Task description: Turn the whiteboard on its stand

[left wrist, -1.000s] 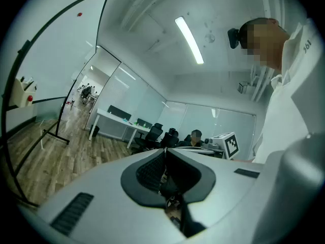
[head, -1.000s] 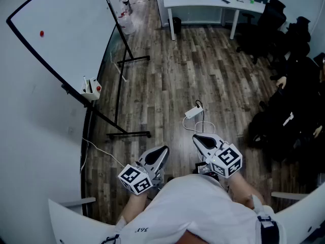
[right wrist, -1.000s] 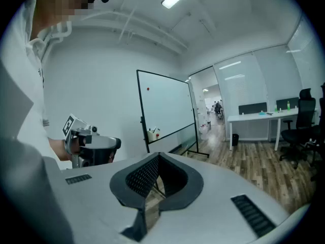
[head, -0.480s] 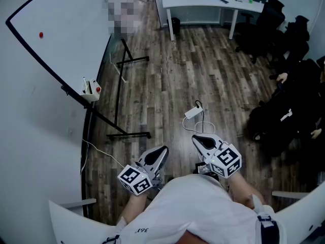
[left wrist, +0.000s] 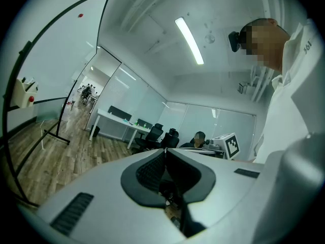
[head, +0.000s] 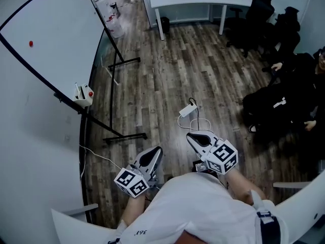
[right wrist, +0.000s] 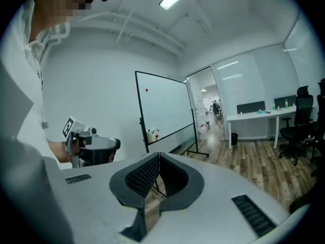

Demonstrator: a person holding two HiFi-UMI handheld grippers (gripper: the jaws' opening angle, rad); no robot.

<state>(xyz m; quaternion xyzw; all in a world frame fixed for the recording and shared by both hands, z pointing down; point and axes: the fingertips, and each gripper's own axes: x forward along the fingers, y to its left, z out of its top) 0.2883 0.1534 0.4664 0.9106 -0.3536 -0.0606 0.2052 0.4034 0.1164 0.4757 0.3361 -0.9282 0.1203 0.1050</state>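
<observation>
Here the left gripper [head: 155, 151] and right gripper [head: 191, 136] both have their jaws pressed together, holding nothing. The whiteboard [head: 45, 34] stands well apart from them on its stand [head: 127, 136].

The person stands with a gripper in each hand, both held low and close in front of the waist and pointing forward, away from the body. The left gripper [head: 156, 151] has its jaws pressed together at the tips with nothing between them. The right gripper [head: 190, 135] is closed the same way and also empty. They sit side by side, near each other but apart, with the tips angled slightly toward one another. The left marker cube [head: 131, 182] and the right marker cube [head: 222, 156] face upward. The right forearm [head: 245, 188] runs back to the white-shirted torso.
</observation>
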